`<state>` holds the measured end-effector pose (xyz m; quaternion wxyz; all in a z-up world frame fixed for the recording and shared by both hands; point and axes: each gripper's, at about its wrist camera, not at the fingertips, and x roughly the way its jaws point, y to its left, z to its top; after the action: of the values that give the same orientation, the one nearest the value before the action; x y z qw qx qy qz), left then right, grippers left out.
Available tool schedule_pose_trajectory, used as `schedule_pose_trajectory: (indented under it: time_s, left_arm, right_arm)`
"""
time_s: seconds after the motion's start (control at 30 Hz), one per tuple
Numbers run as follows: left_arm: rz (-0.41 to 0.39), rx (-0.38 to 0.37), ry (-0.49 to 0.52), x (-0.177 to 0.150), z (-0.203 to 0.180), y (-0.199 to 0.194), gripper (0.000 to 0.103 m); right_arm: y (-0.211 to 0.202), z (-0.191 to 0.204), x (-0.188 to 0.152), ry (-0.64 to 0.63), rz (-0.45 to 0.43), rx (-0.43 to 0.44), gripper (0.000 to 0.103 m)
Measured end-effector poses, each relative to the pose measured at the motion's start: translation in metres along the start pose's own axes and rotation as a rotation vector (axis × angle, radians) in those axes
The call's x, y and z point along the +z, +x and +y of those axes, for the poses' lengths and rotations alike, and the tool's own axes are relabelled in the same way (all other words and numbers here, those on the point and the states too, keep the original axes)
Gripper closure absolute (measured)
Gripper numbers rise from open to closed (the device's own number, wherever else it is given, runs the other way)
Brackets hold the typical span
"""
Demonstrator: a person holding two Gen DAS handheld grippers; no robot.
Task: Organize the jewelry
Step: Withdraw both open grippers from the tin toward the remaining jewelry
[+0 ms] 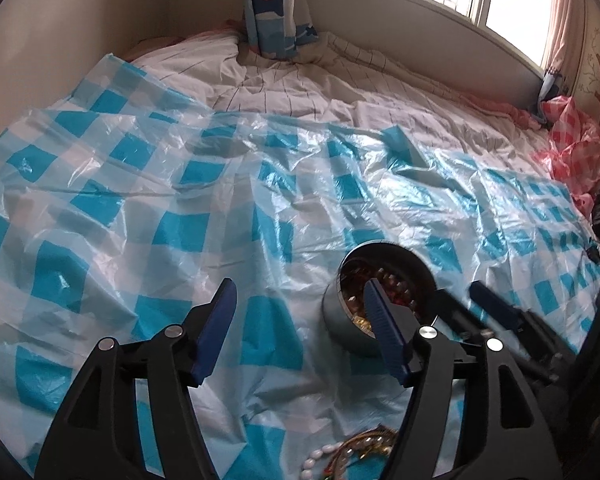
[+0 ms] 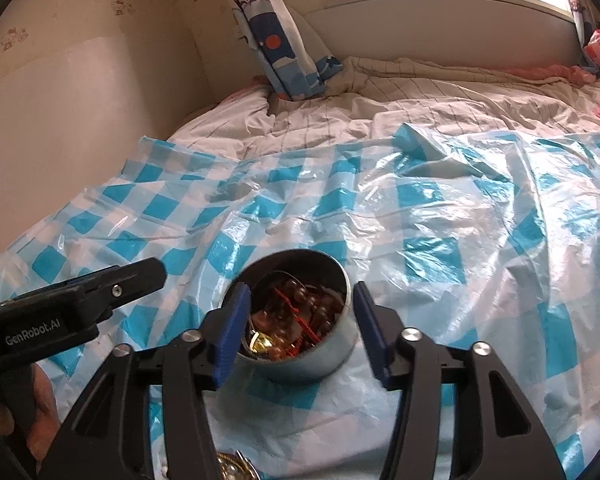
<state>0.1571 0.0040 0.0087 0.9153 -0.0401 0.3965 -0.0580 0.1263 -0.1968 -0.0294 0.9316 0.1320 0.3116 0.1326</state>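
Note:
A round grey tin [image 2: 332,356] stands on a blue-and-white checked plastic sheet on the bed; it also shows in the left wrist view [image 1: 336,316]. Inside lie brown beads, red cord and gold pieces [image 2: 296,320]. My right gripper [image 2: 300,312] is open and empty, its jaws wide on either side of the tin's top. My left gripper [image 1: 300,300] is open and empty, just left of the tin. Loose jewelry, white beads and a gold piece [image 1: 352,456], lies on the sheet under my left gripper; a gold and pearl piece [image 2: 232,468] shows under the right one.
The checked sheet [image 1: 180,208] covers a rumpled striped bedsheet [image 1: 280,88]. A wall runs along the left, a window and blue patterned curtain [image 1: 276,8] at the back. A pink checked plastic bag [image 1: 572,148] lies at the far right.

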Motion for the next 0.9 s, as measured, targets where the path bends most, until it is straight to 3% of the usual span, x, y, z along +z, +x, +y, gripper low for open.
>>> schedule_pose_trajectory:
  time_s: [0.2,0.37,0.57,0.9]
  left_arm:
    - [0.058,-0.020,0.022,-0.010,0.007,-0.002,0.039]
    - [0.121,-0.020,0.098,-0.022,0.003,0.001,0.039]
    - [0.175,0.024,0.212,-0.039,0.000,0.003,0.039]
    - [0.172,0.048,0.186,-0.040,0.017,-0.004,0.036]
  right_arm:
    - [-0.015,-0.013,0.000,0.034,0.014,-0.024,0.043]
    - [-0.023,-0.016,-0.017,0.034,0.094,-0.043,0.043]
    - [-0.031,-0.004,-0.052,-0.076,0.221,-0.075,0.043]
    - [-0.023,0.019,-0.085,-0.263,0.319,-0.158,0.043]
